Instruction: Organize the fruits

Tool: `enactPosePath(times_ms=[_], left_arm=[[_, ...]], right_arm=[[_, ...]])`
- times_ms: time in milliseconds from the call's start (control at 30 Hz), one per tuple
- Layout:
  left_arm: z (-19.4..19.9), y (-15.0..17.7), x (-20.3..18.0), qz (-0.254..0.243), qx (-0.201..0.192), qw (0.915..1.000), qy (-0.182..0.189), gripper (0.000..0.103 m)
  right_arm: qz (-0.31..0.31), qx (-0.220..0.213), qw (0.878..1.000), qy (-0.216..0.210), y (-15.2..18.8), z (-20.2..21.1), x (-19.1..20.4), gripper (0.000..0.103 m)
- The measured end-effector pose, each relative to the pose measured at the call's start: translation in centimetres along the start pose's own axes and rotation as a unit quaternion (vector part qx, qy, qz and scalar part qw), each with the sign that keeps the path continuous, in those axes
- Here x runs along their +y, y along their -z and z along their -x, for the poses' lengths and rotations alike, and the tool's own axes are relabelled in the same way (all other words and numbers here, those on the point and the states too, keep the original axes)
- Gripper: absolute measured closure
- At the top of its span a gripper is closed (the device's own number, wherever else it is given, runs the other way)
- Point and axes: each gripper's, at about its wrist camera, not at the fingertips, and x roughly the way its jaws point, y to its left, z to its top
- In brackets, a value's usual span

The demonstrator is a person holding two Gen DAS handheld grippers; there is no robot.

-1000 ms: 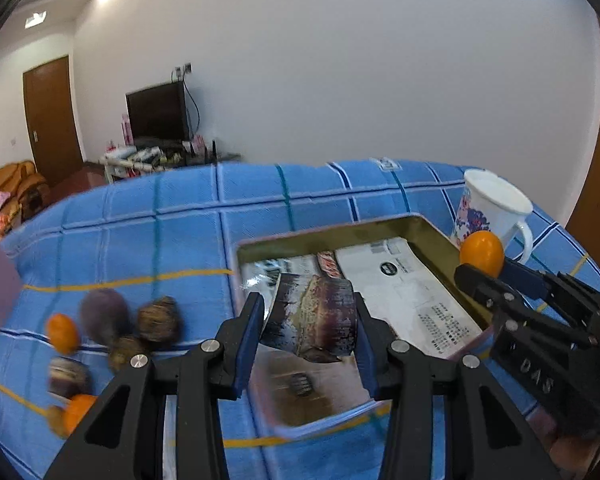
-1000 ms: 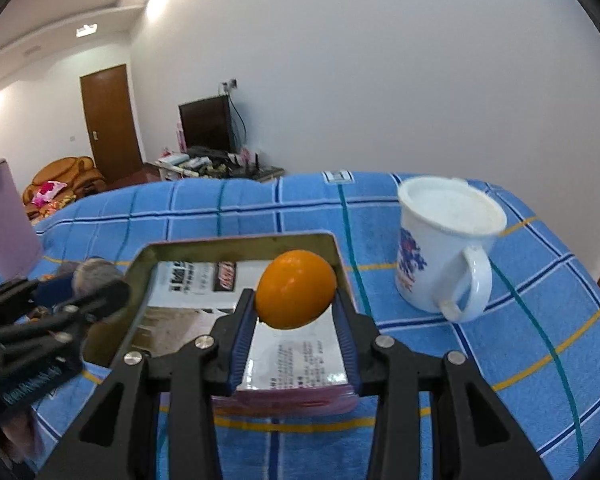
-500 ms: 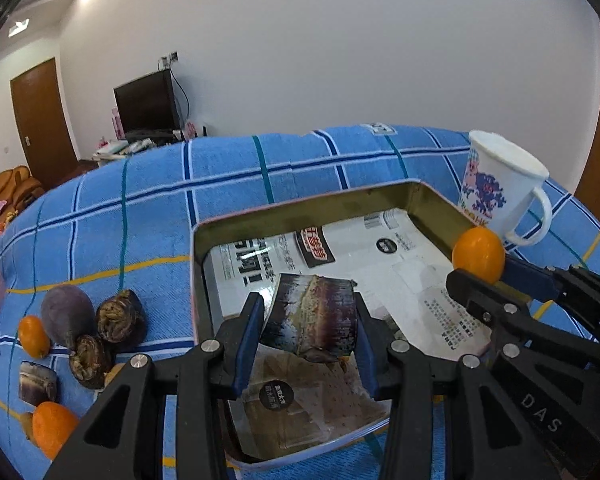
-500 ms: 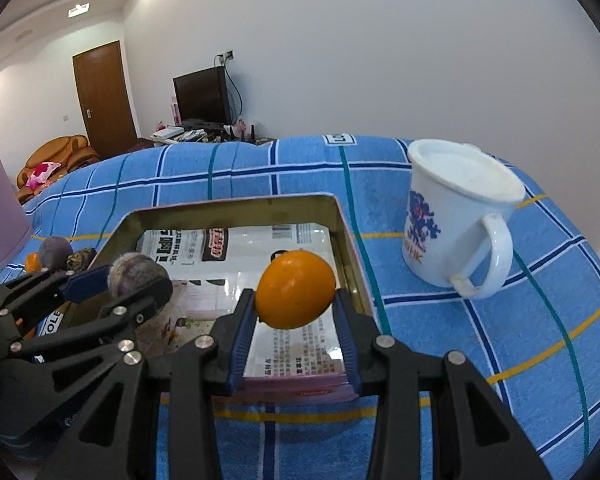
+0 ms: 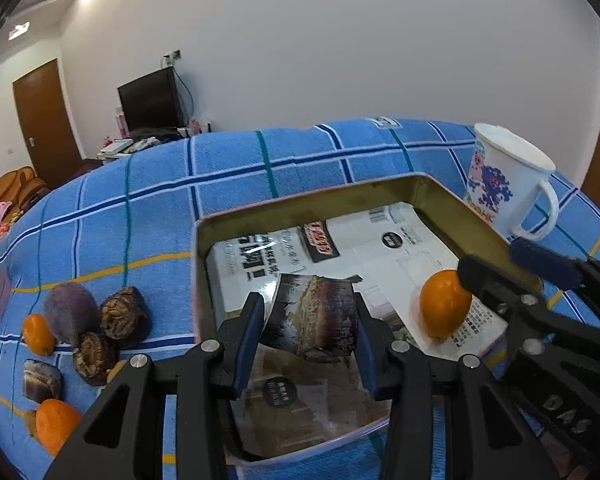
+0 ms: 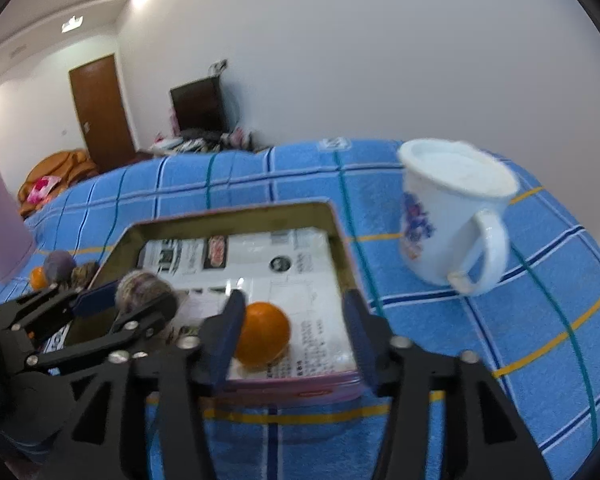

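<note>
I note the tin [image 5: 452, 196] on the table [image 5: 260, 168], an orange [image 5: 444, 308] lying inside it. The mug [image 5: 508, 188] stands right of the tin; loose fruits [image 5: 100, 320] lie to its left.

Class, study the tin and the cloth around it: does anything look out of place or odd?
Nothing is spilled or damaged. The tin is oddly lined with printed paper, where an orange sits; other fruit lies loose on the cloth.

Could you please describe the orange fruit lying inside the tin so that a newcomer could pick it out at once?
On the blue checked cloth sits a shallow gold tin lined with printed paper. At its near right corner, between the opening jaws of the right gripper, lies a small orange fruit. It is the only bright orange thing inside the tin; the other orange fruits lie outside on the cloth.
</note>
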Motion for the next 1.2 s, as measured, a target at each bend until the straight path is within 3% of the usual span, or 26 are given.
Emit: enactPosePath(times_ms=[33,100,133,167,233,433,567,1200], left_arm=[[0.4,0.0,0.1,0.003,-0.009,1.0000,0.001,0.055],[1.6,0.2,0.3,0.002,-0.037,0.9993,-0.007,0.037],[2.3,0.2,0.4,-0.001,-0.053,0.9984,-0.018,0.031],[2.9,0.3,0.4,-0.004,-0.070,0.9971,-0.029,0.022],[3.9,0.5,0.5,-0.008,-0.099,0.9940,-0.045,0.020],[3.7,0.8,1.8,0.000,-0.084,0.9938,-0.072,0.019],[4.1,1.0,2.3,0.003,-0.092,0.9915,-0.093,0.019],[6.7,3.2,5.2,0.004,-0.113,0.9880,-0.105,0.019]], right_arm=[[-0.004,-0.011,1.000,-0.005,-0.1,0.4,-0.1,0.024],[-0.013,-0.049,0.999,-0.011,-0.1,1.6,-0.2,0.003],[-0.015,-0.070,0.997,-0.011,-0.1,2.2,-0.1,0.000],[-0.015,-0.094,0.995,-0.012,0.0,3.0,0.0,0.000],[-0.003,-0.122,0.992,-0.014,0.0,3.9,0.6,0.000],[0.037,-0.152,0.988,-0.004,0.1,4.8,2.4,0.000],[0.042,-0.202,0.978,0.016,0.5,6.6,2.9,0.000],[-0.005,-0.215,0.975,0.050,1.3,7.8,2.2,0.000]])
